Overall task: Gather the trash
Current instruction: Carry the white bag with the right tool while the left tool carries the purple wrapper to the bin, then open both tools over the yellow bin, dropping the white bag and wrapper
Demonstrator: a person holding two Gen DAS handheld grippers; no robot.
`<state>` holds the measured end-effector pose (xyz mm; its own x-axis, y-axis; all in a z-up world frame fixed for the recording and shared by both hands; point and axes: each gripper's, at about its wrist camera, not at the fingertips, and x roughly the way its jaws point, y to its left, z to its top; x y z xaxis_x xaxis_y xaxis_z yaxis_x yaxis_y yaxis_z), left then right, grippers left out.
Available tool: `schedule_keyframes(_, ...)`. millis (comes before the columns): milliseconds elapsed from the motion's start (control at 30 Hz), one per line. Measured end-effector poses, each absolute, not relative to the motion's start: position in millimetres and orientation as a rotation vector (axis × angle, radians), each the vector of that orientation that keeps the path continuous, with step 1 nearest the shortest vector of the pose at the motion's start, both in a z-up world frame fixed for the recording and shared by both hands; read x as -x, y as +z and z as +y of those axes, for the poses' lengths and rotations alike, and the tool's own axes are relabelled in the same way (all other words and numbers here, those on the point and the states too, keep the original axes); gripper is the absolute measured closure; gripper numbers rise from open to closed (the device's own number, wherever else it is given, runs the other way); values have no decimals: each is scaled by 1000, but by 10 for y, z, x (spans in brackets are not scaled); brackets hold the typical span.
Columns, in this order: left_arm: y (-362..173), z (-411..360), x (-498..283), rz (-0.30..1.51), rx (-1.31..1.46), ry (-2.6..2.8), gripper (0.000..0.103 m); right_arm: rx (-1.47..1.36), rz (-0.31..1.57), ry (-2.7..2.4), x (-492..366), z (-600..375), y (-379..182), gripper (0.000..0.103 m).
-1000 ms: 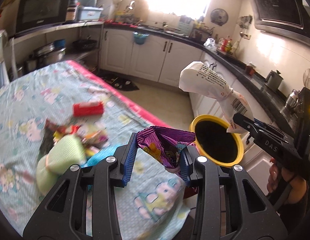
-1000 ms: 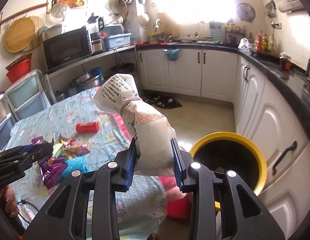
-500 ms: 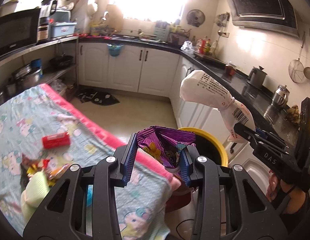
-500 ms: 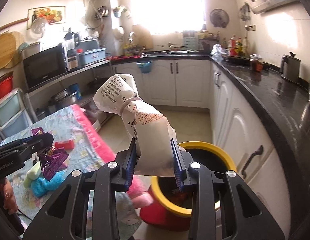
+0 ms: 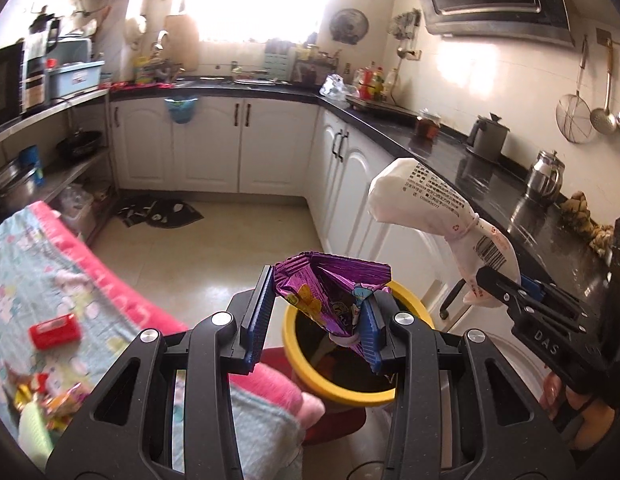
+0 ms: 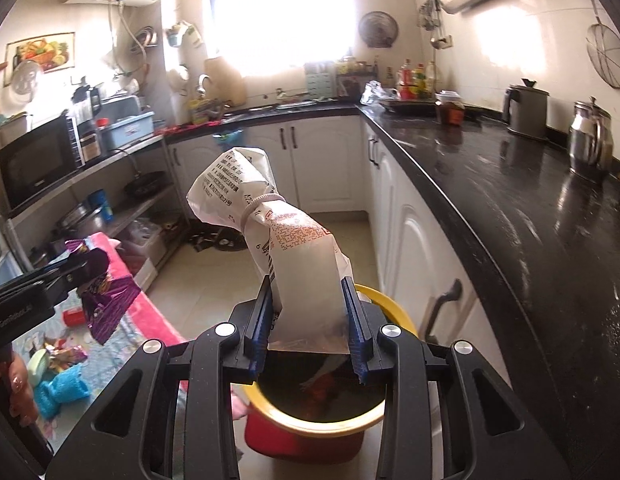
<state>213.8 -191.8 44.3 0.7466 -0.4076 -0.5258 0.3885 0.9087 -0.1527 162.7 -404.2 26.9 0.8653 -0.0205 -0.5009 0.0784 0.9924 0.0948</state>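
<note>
Glossy kitchen, left gripper (image 5: 314, 320) pinching crinkled purple wrapper (image 5: 329, 284), right gripper (image 6: 308, 320) clamping white pouch (image 6: 286, 248) above yellow-rimmed bin (image 6: 325, 420).

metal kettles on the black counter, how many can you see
2. A grey kettle stands farther along the black counter by the wall, and a shiny steel one stands nearer the camera. Others may be hidden past the frame edge.

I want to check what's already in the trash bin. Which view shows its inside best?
The right wrist view: it looks down into the yellow-rimmed trash bin, showing reddish scraps, partly behind the white bag. In the left wrist view the bin looks dark inside, and the purple wrapper covers part of it.
</note>
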Motion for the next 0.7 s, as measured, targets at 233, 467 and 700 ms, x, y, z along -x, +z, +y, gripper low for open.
schedule_keyframes(233,215,-2274,-2453,615,-2,-493,72,-128,569,-128,-1748,-4144,12,71)
schedule_keyframes(467,-127,-2559,-2747,689,-23,-551,71,-138,646,-168,-1934,-4233,-340,70)
schedule_keyframes(700,-409,-2747,-2903,742,-62,-585,70,-140,735,-195,-2115,-4279,-718,69)
